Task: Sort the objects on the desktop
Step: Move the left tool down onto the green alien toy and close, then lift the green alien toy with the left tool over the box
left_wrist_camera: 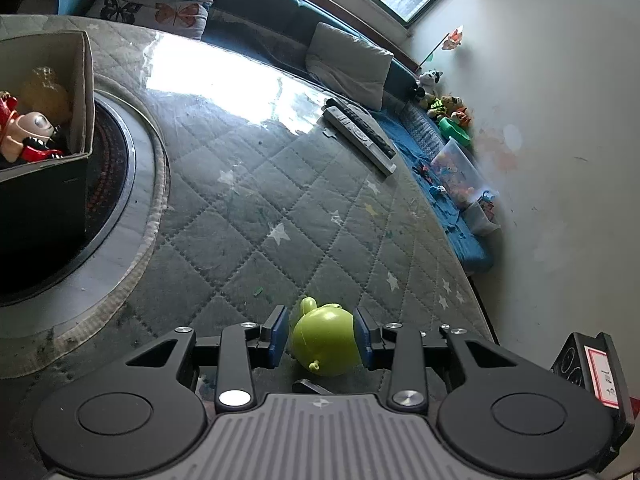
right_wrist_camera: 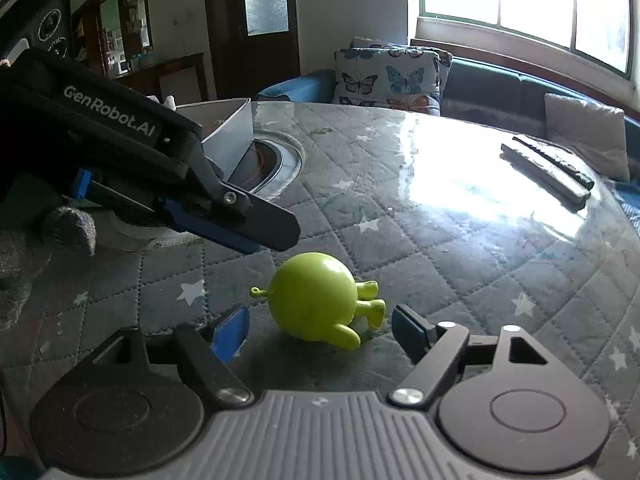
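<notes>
A green round toy figure (left_wrist_camera: 324, 338) lies on its side on the quilted tabletop (left_wrist_camera: 280, 200). My left gripper (left_wrist_camera: 322, 332) is open, its blue pads on either side of the toy, close but with a small gap on the left. In the right wrist view the same toy (right_wrist_camera: 316, 300) lies just ahead of my right gripper (right_wrist_camera: 320, 332), which is open and empty. The left gripper (right_wrist_camera: 256, 232) hovers just above and left of the toy there. A cardboard box (left_wrist_camera: 48, 92) holding other toys stands at the far left.
Two remote controls (left_wrist_camera: 360, 136) lie at the table's far right side. A round inset burner (left_wrist_camera: 116, 184) sits beside the box. A sofa with cushions (left_wrist_camera: 348, 64) and toys (left_wrist_camera: 448, 112) runs behind the table. A butterfly pillow (right_wrist_camera: 390, 76) is at the back.
</notes>
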